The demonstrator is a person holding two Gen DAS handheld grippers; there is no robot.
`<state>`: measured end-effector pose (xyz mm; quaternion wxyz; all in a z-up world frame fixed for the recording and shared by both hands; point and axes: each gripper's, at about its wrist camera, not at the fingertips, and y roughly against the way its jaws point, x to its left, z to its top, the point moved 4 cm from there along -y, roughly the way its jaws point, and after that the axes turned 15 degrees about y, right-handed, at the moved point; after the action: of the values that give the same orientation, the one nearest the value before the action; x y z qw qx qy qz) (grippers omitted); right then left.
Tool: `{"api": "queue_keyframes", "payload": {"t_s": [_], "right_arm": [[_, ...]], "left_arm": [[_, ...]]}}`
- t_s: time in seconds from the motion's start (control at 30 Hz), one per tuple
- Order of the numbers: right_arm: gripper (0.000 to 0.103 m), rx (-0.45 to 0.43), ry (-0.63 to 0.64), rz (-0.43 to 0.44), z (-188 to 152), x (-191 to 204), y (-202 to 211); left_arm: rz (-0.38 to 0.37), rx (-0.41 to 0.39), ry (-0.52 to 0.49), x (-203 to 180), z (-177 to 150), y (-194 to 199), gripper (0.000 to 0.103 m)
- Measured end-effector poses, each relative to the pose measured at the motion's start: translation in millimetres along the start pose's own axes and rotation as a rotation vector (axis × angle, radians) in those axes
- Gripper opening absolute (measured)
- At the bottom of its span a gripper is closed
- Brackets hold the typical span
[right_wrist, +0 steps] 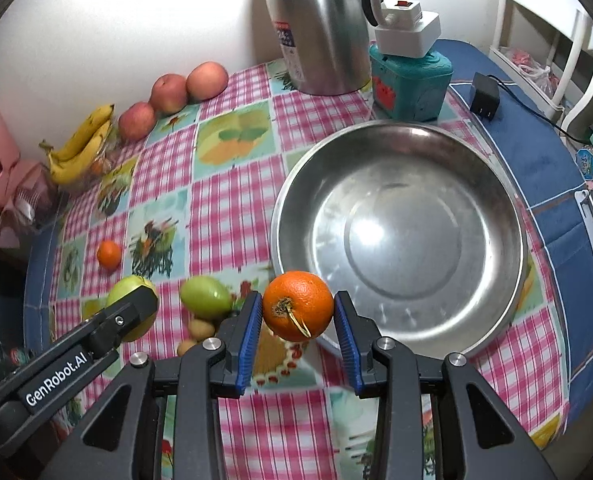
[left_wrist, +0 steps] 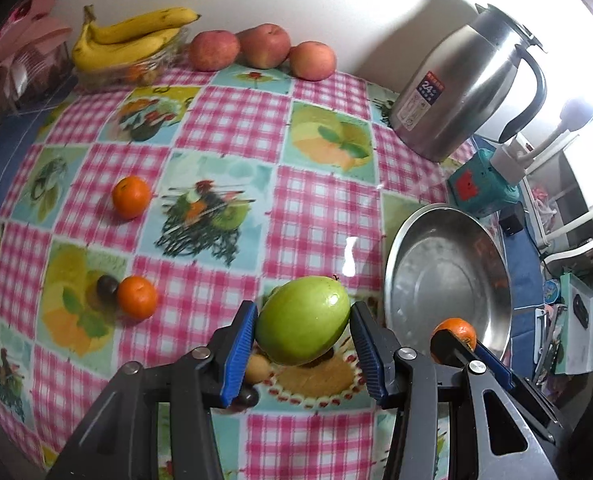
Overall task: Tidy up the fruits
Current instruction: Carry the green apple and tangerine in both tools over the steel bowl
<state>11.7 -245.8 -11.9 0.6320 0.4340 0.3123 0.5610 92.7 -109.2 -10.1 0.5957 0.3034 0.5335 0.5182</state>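
1. While the left tool [left_wrist: 302,326] clamps a green fruit [left_wrist: 302,320] above the checkered surface [left_wrist: 224,128], a steel bowl [left_wrist: 448,276] sits just to its right, with two oranges [left_wrist: 131,197] loose farther left.
2. Seen from the right wrist, the right tool [right_wrist: 298,310] grips an orange [right_wrist: 297,305] at the steel bowl's near rim; apples [right_wrist: 168,94] and bananas [right_wrist: 82,144] line the wall.

bowl [right_wrist: 296,216]: empty inside, open from above.
table centre [left_wrist: 232,120]: bare cloth, only one small orange [left_wrist: 131,197] on it.
far edge: bananas [left_wrist: 128,38], apples [left_wrist: 262,46] and kettle [left_wrist: 464,84] line the wall.
beside bowl: teal box [right_wrist: 410,82] stands just behind its rim.
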Motion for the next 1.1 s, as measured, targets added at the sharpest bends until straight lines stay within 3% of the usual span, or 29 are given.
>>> {"api": "queue_keyframes", "payload": {"t_s": [0.33, 0.8, 1.1], "right_arm": [[0.038, 0.002, -0.061, -0.030, 4.5, -39.0, -5.2], [0.038, -0.004, -0.232, -0.160, -16.7, -128.5, 15.8], [0.038, 0.045, -0.256, -0.149, -22.5, -138.9, 1.7]], "left_arm": [[0.005, 0.026, -0.078, -43.5, -2.8, -24.7, 0.051], [-0.033, 0.082, -0.272, -122.5, -40.0, -46.9, 0.051], [-0.003, 0.124, -0.285, -121.1, -56.6, -73.2, 0.051]]}}
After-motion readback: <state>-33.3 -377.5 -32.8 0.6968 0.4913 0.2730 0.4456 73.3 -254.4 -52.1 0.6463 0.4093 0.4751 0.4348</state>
